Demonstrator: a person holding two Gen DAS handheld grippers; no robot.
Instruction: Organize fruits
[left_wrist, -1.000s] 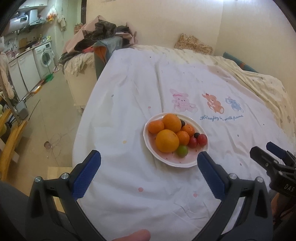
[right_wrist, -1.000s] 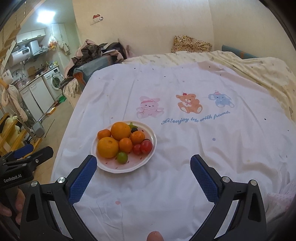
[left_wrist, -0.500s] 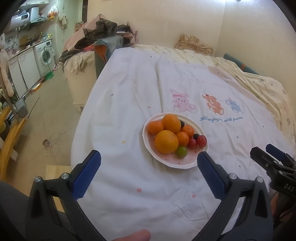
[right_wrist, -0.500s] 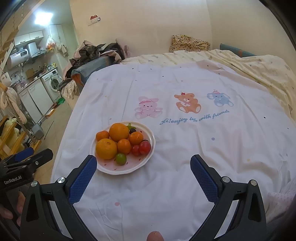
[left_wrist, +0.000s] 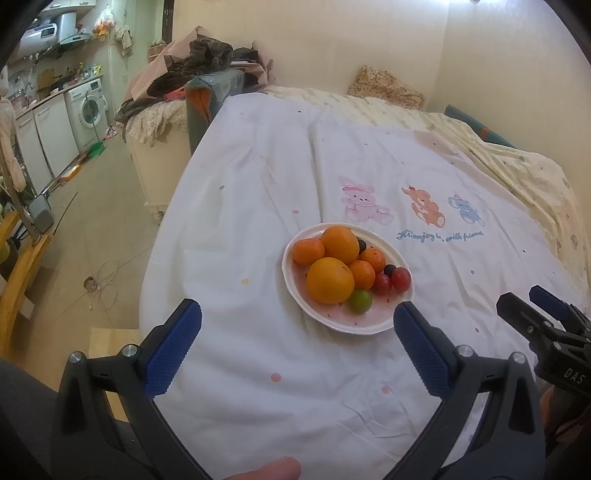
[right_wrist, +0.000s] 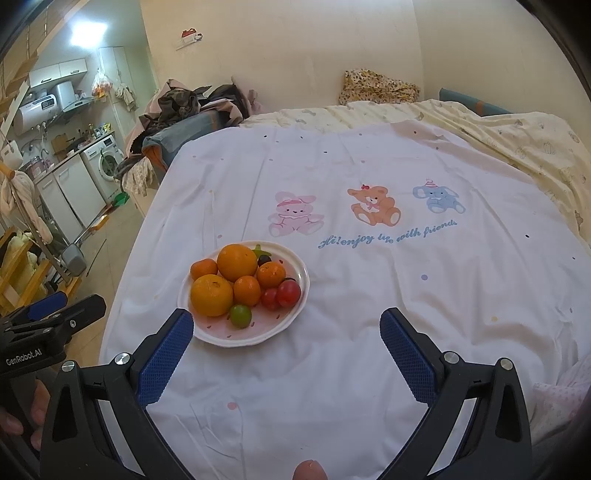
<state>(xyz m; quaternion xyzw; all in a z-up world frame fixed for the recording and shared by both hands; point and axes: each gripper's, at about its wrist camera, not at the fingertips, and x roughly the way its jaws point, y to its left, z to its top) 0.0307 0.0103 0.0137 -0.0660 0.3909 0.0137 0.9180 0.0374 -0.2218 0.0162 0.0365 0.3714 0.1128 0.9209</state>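
both claws are hanging released over the near edge of the bed, jaws spread wide with nothing between them. going left to right, the left gripper (left_wrist: 297, 334) is sitting above the near-left part of the white sheet (left_wrist: 240, 206), tilted downward and pointing toward the far wall; its blue pads (left_wrist: 171, 345) are framing bare cloth, and the right-hand one is lying just in front of the near rim of the plate (left_wrist: 341, 325) without touching it. a fingertip is showing at the bottom edge of that view, under the handle. in the right wrist view the left gripper's black body is appearing at the left edge, with part of the hand holding it below.

the plate is resting on the sheet toward the bed's near-left side, just this side of the printed pink bunny (right_wrist: 295, 216). it is carrying a pile of fruit: two large oranges (left_wrist: 330, 280), one behind the other, with three small tangerines (left_wrist: 307, 251) touching them, two red cherry tomatoes (left_wrist: 400, 278) side by side at the right rim, a green fruit (left_wrist: 360, 301) at the near rim, and a dark grape (left_wrist: 362, 244) half hidden behind the oranges.

the right gripper (right_wrist: 286, 339) is hovering to the right of the plate, above the near-middle of the sheet, also angled down and forward. its left pad is overlapping the plate's near-left rim in its own view, and its right pad is standing over plain white cloth.
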